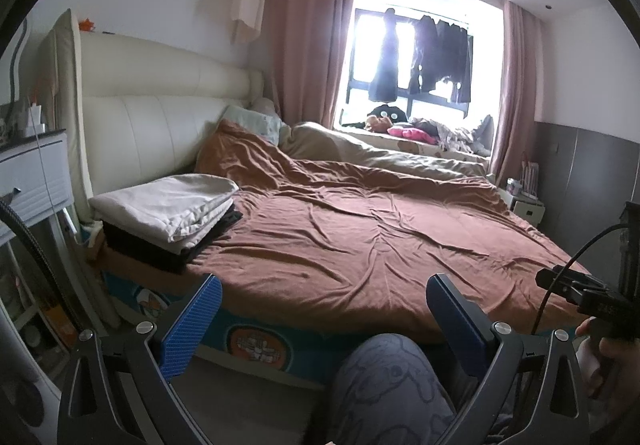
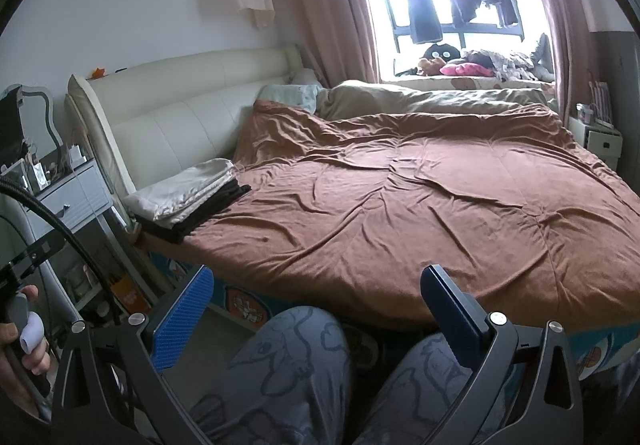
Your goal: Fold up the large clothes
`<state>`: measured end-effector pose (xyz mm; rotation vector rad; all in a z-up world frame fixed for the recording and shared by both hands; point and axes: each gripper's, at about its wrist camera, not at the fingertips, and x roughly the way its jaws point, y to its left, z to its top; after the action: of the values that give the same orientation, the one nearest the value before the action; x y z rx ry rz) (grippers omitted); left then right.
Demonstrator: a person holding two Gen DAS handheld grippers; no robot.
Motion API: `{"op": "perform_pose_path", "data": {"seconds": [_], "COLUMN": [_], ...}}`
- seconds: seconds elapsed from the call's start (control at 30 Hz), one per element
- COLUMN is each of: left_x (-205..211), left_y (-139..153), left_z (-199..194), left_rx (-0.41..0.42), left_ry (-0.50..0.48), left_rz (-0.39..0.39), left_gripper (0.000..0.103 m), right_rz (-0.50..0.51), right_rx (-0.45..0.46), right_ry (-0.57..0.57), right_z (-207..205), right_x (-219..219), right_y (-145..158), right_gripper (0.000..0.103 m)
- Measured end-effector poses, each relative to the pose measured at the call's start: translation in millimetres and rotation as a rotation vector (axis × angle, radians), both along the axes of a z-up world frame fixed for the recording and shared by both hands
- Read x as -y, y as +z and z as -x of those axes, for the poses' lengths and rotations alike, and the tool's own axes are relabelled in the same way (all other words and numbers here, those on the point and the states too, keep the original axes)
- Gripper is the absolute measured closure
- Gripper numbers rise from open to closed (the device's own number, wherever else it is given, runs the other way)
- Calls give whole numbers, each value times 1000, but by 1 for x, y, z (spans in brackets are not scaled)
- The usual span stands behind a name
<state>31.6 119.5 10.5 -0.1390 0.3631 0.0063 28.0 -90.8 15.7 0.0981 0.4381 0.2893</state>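
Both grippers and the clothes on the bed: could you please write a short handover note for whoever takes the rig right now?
Left gripper: open, empty, held in front of the bed above the operator's knee.
Right gripper: open, empty, likewise short of the bed edge.
Clothes: a folded stack sits at the near corner by the headboard, a cream piece on dark ones.
Brown duvet: spread and wrinkled, with no garment laid out on it.
Done: that stack looks folded.
Left: I see no unfolded garment within reach; clothes hang at the window and lie heaped on the sill.

Black claw (image 1: 324,321) — blue ribbed pads (image 1: 192,325), silver screws
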Motion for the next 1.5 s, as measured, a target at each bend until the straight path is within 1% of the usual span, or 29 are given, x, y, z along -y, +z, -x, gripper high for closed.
{"op": "perform_pose_path", "data": {"seconds": [0.23,0.4,1.5], "left_x": [-4,-7,-7], "left_y": [2,3,4], "left_z": [3,0,2], "left_rx": [9,2,0], "left_ry": [2,4,0], "left_rz": [1,-7,-18], "left_gripper": [0,0,0], "right_rz": [-8,-12,-14], "right_rx": [-1,0,-14], "right_ry": [-2,-3,-9], "right_z": [1,1,-2], "right_x": [4,6,11], "right_y": [1,1,-2], "right_gripper": [0,0,0]}}
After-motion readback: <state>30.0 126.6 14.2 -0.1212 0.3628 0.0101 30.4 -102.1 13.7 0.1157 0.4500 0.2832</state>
